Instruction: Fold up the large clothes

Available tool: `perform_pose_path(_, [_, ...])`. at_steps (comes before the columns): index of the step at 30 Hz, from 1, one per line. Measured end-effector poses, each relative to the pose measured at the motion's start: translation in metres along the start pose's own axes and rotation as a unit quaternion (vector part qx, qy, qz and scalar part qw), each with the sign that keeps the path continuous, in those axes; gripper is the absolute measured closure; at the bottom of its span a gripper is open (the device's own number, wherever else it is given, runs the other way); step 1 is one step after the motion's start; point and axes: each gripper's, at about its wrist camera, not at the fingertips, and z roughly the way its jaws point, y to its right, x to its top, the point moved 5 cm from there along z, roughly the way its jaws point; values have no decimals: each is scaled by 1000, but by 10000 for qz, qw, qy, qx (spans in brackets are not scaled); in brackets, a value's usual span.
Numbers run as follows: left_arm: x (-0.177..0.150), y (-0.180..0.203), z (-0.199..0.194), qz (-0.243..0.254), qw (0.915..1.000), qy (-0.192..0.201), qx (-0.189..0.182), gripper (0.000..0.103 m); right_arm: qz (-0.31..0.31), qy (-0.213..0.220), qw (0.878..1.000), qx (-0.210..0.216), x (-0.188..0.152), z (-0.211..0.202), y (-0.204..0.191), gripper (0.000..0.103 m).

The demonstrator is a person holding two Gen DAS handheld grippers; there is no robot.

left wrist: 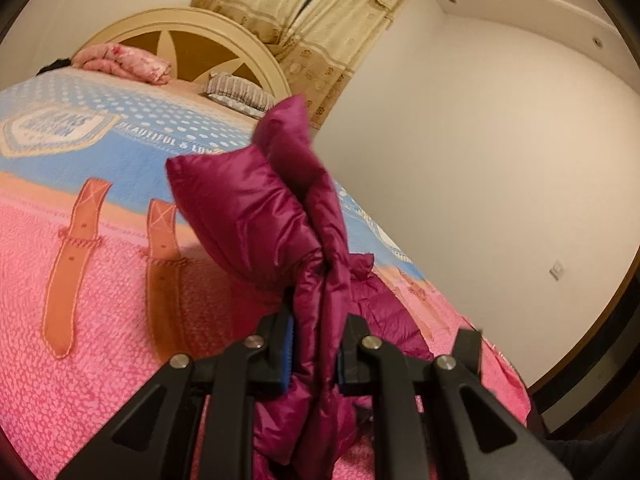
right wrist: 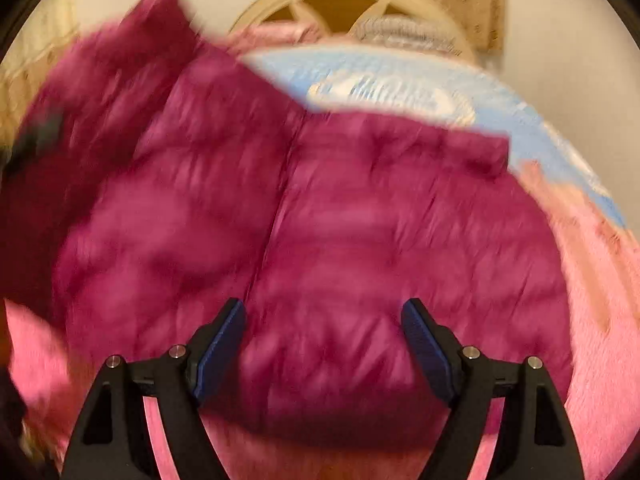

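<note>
A magenta quilted puffer jacket (right wrist: 320,220) lies spread on the bed, with a seam running down its middle. In the left wrist view my left gripper (left wrist: 314,354) is shut on a bunched fold of the jacket (left wrist: 256,208), and the fabric stands up above the jaws, lifted off the bed. In the right wrist view, which is blurred, my right gripper (right wrist: 324,344) hovers over the jacket's near part with its blue-padded fingers (right wrist: 224,344) wide apart and nothing between them. The jacket's left side rises at the upper left of that view.
The bed carries a pink and blue blanket (left wrist: 80,288) with orange strap patterns. At its head are a cream headboard (left wrist: 192,40), a folded pink quilt (left wrist: 124,62) and a grey striped pillow (left wrist: 240,94). Beige curtains (left wrist: 320,20) and a white wall (left wrist: 500,160) stand to the right.
</note>
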Motion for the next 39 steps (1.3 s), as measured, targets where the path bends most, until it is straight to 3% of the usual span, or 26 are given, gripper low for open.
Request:
perform_pose_path(2, [5,7,7,58,10000,-41,-7,87,-162,153,9997,-57,-5,6,-2,22])
perform_pose_path(9, [24,74,39,614,9974,-217,-300,87,223,20,9983,543,1,5,13,19])
perform_pose_path(13, [24,112,76,967,9930,-406,-547,86,766,231,9887,1271,-12,-27,48,19])
perform_pose_path(18, [0,139,135,1232,9851,-782,-912,84,1468,718,9792,1203,-26,-58,106,19])
perform_pose_path(21, [-16,143,154,1265,9823,-885,-1060,73,1741,1034,9756,853,-27,-74,130,19])
perform_pose_path(24, [-29,140,159,1210,9801,-868,-1313,42,1994,1157,9730,142,-32,-85,163,19])
perform_pose_path(25, [-35,134,161,1190,9806,-844,-1310,26,2149,1181,9695,-35,-34,-88,177,19])
perform_pose_path(27, [-42,127,164,1075,9803,-873,-1410,22,2426,1254,9618,-195,-37,-93,194,22])
perform_pose_path(28, [-47,118,169,987,9800,-968,-1428,22,2546,1309,9577,-283,-37,-97,202,29])
perform_pose_path(33, [-57,103,181,944,9805,-1063,-1360,22,2720,1844,9444,53,-5,-122,205,44])
perform_pose_path(37, [-68,113,176,1359,9766,-1029,-1307,22,2408,1926,9484,738,50,-117,175,44])
perform_pose_path(39, [-68,121,172,1486,9756,-993,-1275,22,1972,1685,9597,1079,85,-103,153,44])
